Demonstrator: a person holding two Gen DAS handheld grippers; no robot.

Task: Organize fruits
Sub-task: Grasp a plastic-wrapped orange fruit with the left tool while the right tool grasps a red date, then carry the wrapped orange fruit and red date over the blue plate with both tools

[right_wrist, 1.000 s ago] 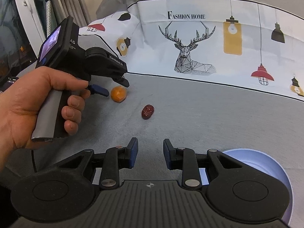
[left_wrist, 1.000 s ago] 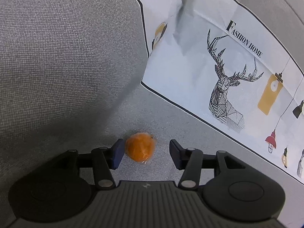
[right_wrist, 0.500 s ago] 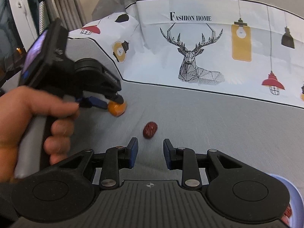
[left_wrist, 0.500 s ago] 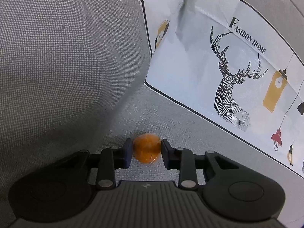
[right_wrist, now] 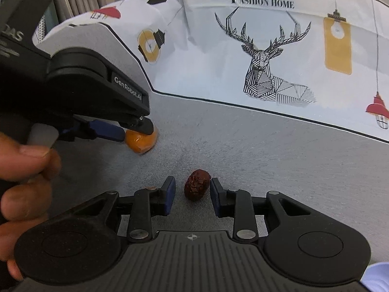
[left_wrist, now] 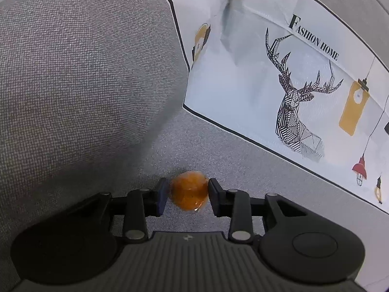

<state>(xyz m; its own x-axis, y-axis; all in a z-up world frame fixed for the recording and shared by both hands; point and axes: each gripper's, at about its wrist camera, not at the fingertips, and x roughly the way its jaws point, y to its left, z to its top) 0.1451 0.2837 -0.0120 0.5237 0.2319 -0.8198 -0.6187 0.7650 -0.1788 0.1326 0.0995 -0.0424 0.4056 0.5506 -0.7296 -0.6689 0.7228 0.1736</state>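
A small orange fruit (left_wrist: 189, 192) in clear wrap sits between the fingers of my left gripper (left_wrist: 187, 193), which is shut on it just above the grey sofa seat. It also shows in the right wrist view (right_wrist: 141, 142), held by the left gripper (right_wrist: 135, 132). A dark red date (right_wrist: 196, 187) lies on the seat between the fingers of my right gripper (right_wrist: 190, 193), which is open, with a gap on both sides of the date.
A grey cushion (left_wrist: 80, 85) bulges at the left. A white printed cushion with a deer (right_wrist: 267, 56) lines the back. A pale blue plate rim (right_wrist: 378, 277) shows at the lower right corner. The person's hand (right_wrist: 22, 170) holds the left gripper.
My left gripper closed on the orange fruit. My right gripper moved forward so the date now lies between its open fingers.
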